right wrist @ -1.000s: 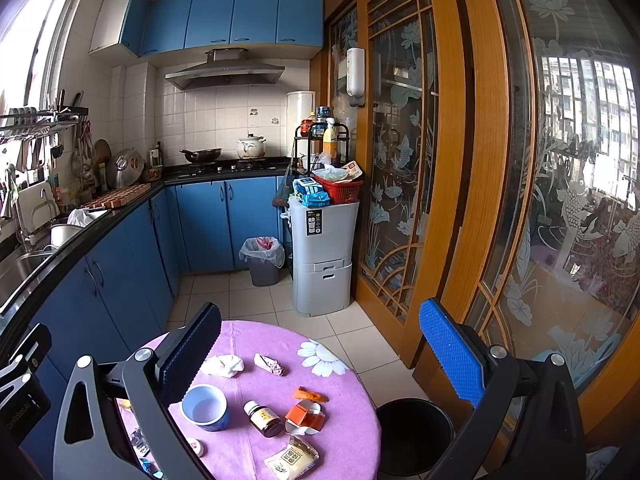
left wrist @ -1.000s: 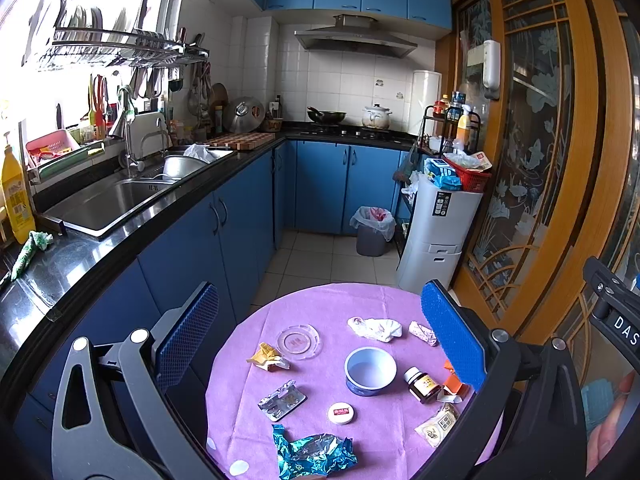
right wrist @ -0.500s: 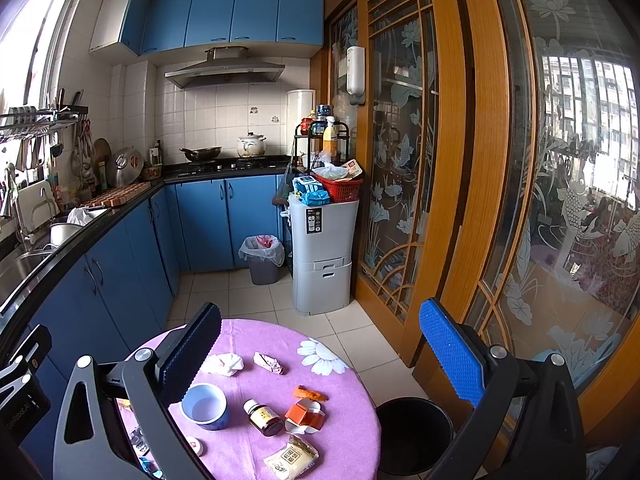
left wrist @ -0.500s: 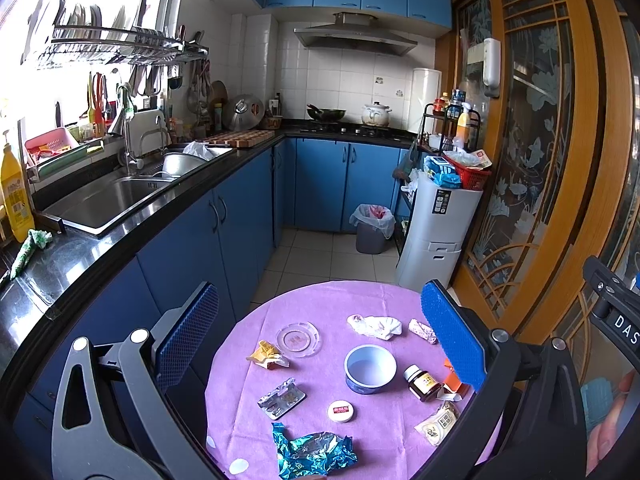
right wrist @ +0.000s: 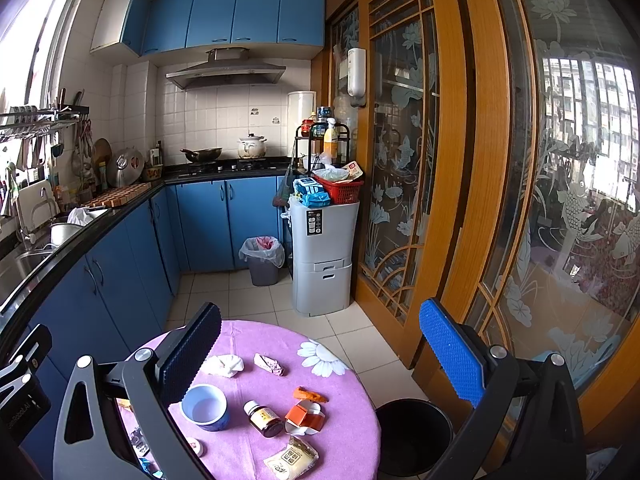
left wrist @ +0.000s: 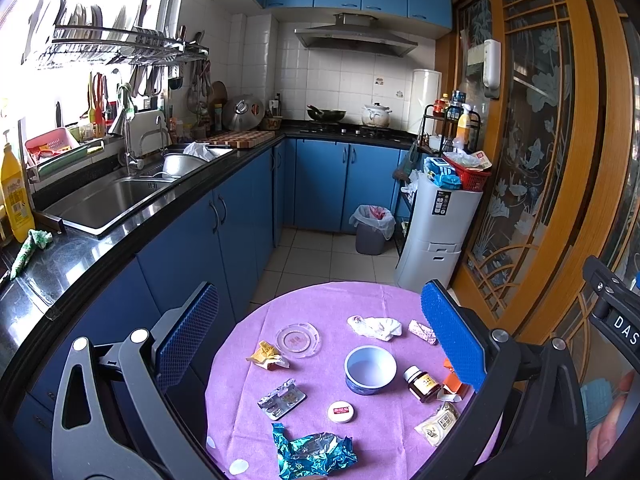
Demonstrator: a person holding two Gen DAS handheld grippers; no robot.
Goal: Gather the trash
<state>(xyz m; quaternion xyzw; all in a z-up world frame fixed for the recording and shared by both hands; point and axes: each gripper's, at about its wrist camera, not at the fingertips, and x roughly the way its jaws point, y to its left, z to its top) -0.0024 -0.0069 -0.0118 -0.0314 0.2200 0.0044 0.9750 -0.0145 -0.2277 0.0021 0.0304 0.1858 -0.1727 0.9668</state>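
A round table with a purple cloth (left wrist: 320, 304) carries scattered trash: a crumpled white tissue (left wrist: 376, 326), a yellow wrapper (left wrist: 266, 356), a silver blister pack (left wrist: 281, 398), a blue foil wrapper (left wrist: 314, 454), an orange carton (right wrist: 305, 416), an orange scrap (right wrist: 310, 394) and a cream packet (right wrist: 292, 458). A black bin (right wrist: 412, 434) stands on the floor right of the table. My left gripper (left wrist: 320, 340) and right gripper (right wrist: 320, 360) are both open and empty, held above the table.
On the table also stand a blue bowl (left wrist: 370, 368), a brown bottle (left wrist: 422, 384), a glass ashtray (left wrist: 298, 338) and a small white jar (left wrist: 341, 412). A lined grey bin (left wrist: 372, 228) and a white cabinet (left wrist: 438, 236) stand farther back. Blue counters run along the left.
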